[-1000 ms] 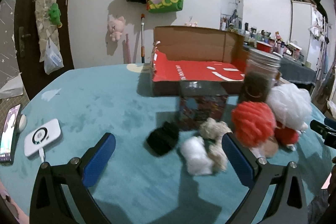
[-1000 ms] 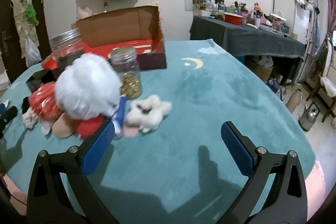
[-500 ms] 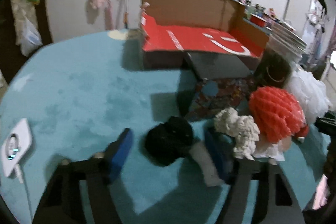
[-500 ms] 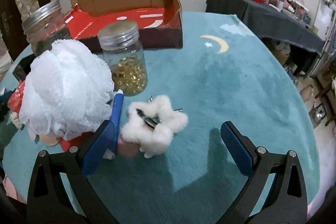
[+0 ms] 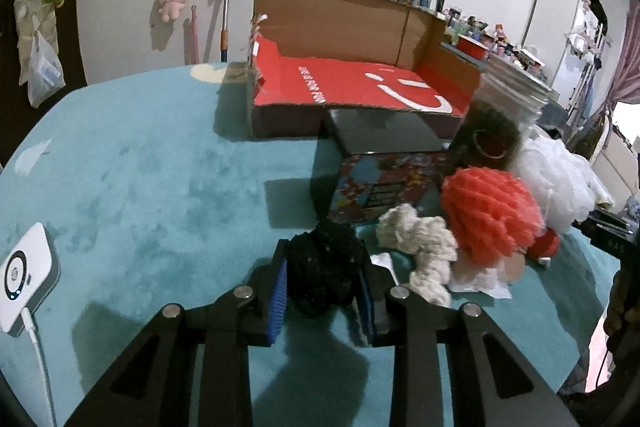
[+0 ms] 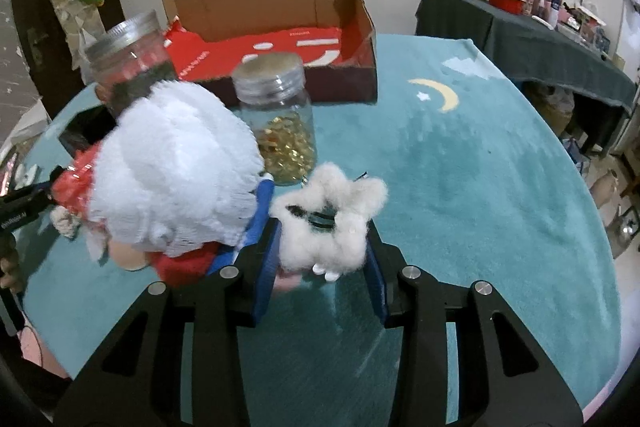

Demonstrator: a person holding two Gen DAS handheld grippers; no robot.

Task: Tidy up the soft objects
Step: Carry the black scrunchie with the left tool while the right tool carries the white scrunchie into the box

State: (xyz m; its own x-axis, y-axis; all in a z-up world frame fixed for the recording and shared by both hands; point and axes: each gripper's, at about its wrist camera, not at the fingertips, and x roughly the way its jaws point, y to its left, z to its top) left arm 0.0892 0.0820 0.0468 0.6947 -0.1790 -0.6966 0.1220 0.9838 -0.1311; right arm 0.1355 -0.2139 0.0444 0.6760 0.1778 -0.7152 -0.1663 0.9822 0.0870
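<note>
A second ago both grippers were wide open above the desk (image 5: 152,163); now each is closing around a soft thing. The left gripper (image 5: 323,293) has the black fluffy ball (image 5: 326,269) between its blue pads, and they already touch its sides. The right gripper (image 6: 323,267) is closing on the white fluffy star clip (image 6: 330,223), squeezed at both sides. I think this means 2 pickups are starting together, probably toward the open cardboard box (image 5: 352,75) behind. The black ball looks dense and woolly and lies on the teal cover, just beside the cream yarn knot (image 5: 420,243). The white clip is plush, with a dark clip in its middle, near the jar of gold pieces (image 6: 280,131).
</note>
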